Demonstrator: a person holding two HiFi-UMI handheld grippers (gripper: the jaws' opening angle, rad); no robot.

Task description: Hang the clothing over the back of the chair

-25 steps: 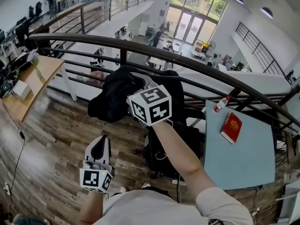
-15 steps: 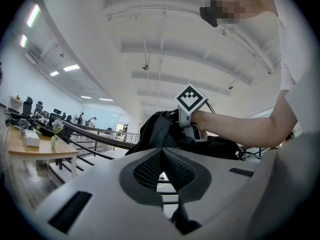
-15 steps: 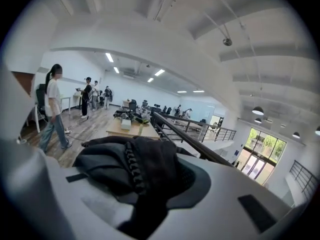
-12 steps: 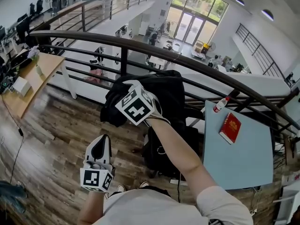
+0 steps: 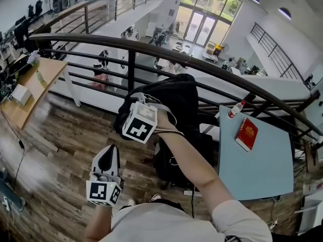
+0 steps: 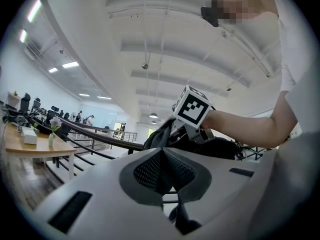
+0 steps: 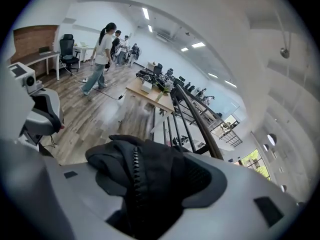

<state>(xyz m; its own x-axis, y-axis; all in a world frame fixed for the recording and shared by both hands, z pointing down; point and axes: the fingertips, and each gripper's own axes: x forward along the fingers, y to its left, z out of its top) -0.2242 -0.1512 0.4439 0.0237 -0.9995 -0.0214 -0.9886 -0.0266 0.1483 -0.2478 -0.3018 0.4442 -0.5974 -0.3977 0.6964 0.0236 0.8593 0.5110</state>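
A: Status?
B: The black jacket (image 5: 176,92) is seen draped over the back of the chair (image 5: 164,168), by the railing (image 5: 202,64). On the right gripper (image 7: 155,181) the jaws have just been opened wide; fabric lies between them, not pinched. The left gripper (image 6: 162,171) is closed, empty.
A: Handling?
B: Judged soft, light, limp; sliding is expected. A collar or shoulder fold is preferred for re-gripping.

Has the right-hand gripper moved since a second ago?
Yes: the right gripper sank left, away from the railing; its jaws have just been opening, jacket between them.
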